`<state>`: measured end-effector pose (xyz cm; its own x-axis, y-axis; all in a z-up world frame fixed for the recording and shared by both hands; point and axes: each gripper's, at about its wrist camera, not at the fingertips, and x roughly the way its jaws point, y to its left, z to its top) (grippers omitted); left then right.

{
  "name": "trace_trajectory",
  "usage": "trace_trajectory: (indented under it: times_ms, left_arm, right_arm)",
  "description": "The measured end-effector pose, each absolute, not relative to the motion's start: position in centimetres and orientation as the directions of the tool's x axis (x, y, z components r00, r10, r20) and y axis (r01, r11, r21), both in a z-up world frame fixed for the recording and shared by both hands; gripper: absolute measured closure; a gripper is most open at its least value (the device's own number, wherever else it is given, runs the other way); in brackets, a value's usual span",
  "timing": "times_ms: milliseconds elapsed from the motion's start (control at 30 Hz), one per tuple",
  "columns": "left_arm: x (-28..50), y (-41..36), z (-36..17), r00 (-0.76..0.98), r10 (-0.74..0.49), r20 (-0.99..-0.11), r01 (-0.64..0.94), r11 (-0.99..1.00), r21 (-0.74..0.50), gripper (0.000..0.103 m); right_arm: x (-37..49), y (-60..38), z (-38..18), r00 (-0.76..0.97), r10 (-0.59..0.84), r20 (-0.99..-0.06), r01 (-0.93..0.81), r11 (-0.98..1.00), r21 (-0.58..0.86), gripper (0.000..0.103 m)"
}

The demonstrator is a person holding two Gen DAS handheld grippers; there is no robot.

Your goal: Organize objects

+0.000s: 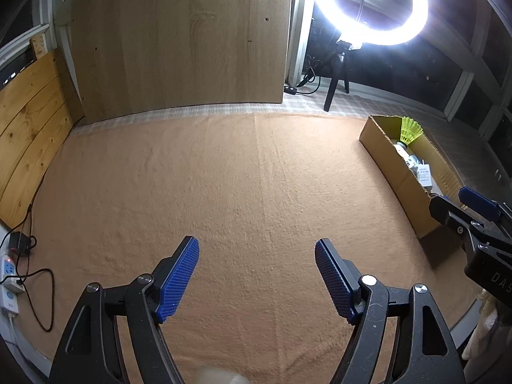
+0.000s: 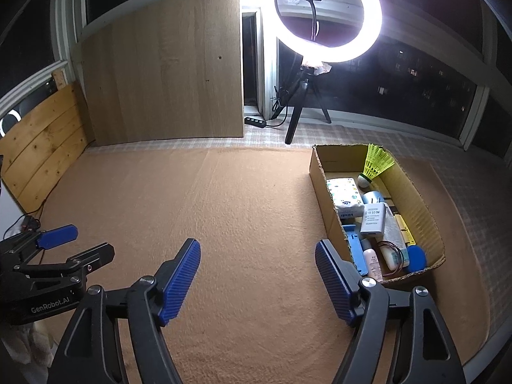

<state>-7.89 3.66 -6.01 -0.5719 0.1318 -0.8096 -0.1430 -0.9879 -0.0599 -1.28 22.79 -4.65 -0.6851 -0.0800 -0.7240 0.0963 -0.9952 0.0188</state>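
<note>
Both grippers hang wide open and empty; the cardboard box (image 2: 323, 172) lies at two o'clock from the right gripper (image 2: 257, 283), long axis running away, far nearer it than the left gripper (image 1: 257, 283).

Open floor: the orange textured cloth (image 2: 249, 204) lies bare from near to far, left to centre.
Right side: an open brown cardboard box (image 2: 419, 204), packed with small items, blocks passage.
Far edge: a tall pale wooden board (image 2: 166, 76) and a lit ring lamp on a black tripod (image 2: 329, 16) stand there.
Left edge: slatted pine panel (image 2: 41, 147).
</note>
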Motion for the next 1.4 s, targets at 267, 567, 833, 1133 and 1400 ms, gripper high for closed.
trace_trajectory:
  times_ms: [267, 567, 833, 1133, 1400]
  left_arm:
    - [-7.7, 3.9, -6.2, -0.568, 0.132, -0.813, -0.143, -0.988, -0.060, 0.018]
    - [-7.4, 4.0, -6.4, -0.566, 0.132, -0.814, -0.141, -0.988, -0.062, 0.017]
    - [-7.2, 3.9, -6.5, -0.567, 0.130, -0.814, -0.133, -0.989, -0.066, 0.014]
    - [-7.4, 3.8, -6.7, -0.561, 0.133, -0.817, -0.135, -0.989, -0.068, 0.014]
    - [-8.2, 3.4, -6.9, -0.557, 0.128, -0.821, -0.131, -0.989, -0.066, 0.014]
  right_arm:
    - [-1.3, 22.5, -5.3, -0.675, -0.071, -0.735, 0.097, -0.995, 0.008, 0.031]
    - [-1.1, 22.0, -5.3, -0.676, -0.068, -0.734, 0.102, -0.995, -0.002, 0.031]
    - [-1.2, 22.0, -5.6, -0.671, -0.066, -0.738, 0.097, -0.995, 0.001, 0.031]
    - [-1.7, 22.4, -6.0, -0.663, -0.060, -0.746, 0.091, -0.996, -0.001, 0.031]
    - [-2.1, 22.2, -6.3, -0.658, -0.062, -0.750, 0.098, -0.995, -0.004, 0.030]
